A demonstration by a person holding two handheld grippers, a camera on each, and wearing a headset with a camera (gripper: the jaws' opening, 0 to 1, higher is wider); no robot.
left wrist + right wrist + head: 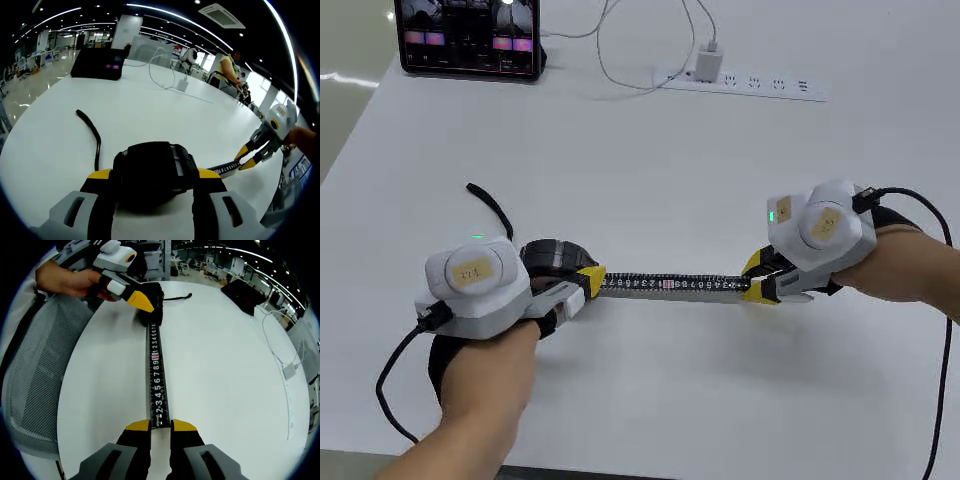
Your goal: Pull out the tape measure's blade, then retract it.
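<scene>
At the upper left of the head view a dark tablet [470, 35] stands on the white table [650, 180], its screen lit. Below it, at the lower left of the frame, a hand [495, 355] grips the left gripper [575, 275]. Its yellow-tipped fingers [100, 175] are set fairly wide apart and clamp the black case of the tape measure [154, 167] from both sides. In the left gripper view the case sits squarely between the two tips, touching each. A black wrist strap [490, 207] trails from the case toward the upper left and lies on the table.

From the case the blade [670, 284] runs rightward across the middle of the frame, drawn out in a straight line with its printed numbers facing up. At its right end the right gripper [758, 280], carried by the other hand [890, 262], has its fingers [137, 426] brought close together, pinching the tip of the blade between the yellow pads. In the right gripper view the blade's end sits in the narrow gap at the bottom centre, and the numbers climb up the frame to the case at the top.

At the upper right of the head view a white power strip [740, 80] lies on the table with a charger [708, 65] plugged in, and a white cable [610, 50] loops off to the left
</scene>
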